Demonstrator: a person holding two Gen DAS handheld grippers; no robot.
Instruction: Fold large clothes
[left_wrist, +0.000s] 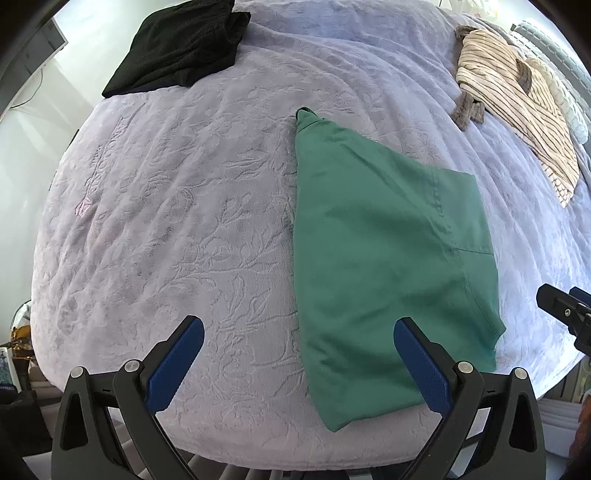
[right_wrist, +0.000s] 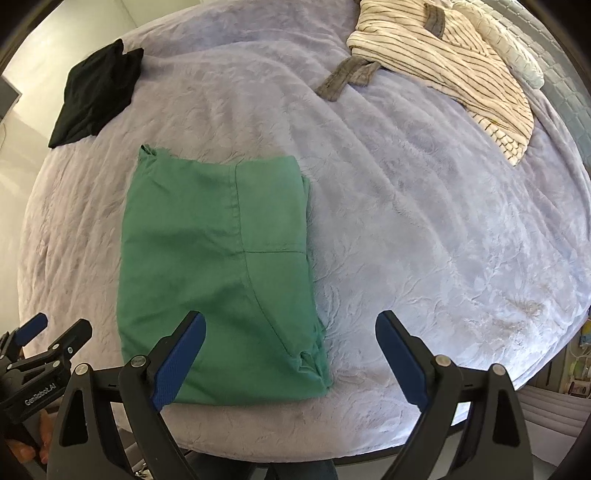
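Note:
A green garment (left_wrist: 384, 254) (right_wrist: 218, 273) lies folded into a long flat panel on the lilac bedspread (left_wrist: 177, 221) (right_wrist: 424, 236), its near end by the bed's front edge. My left gripper (left_wrist: 299, 350) hovers above that near end, open, its right finger over the cloth and nothing between the pads. My right gripper (right_wrist: 290, 350) is open too, above the garment's near right corner, holding nothing. Each gripper shows at the edge of the other's view: the right gripper (left_wrist: 569, 314) at the right edge, the left gripper (right_wrist: 40, 339) at the lower left.
A folded black garment (left_wrist: 181, 48) (right_wrist: 96, 92) sits at the far left of the bed. A cream striped garment with grey trim (left_wrist: 517, 99) (right_wrist: 454, 62) lies crumpled at the far right. Pale walls and furniture edge the left side.

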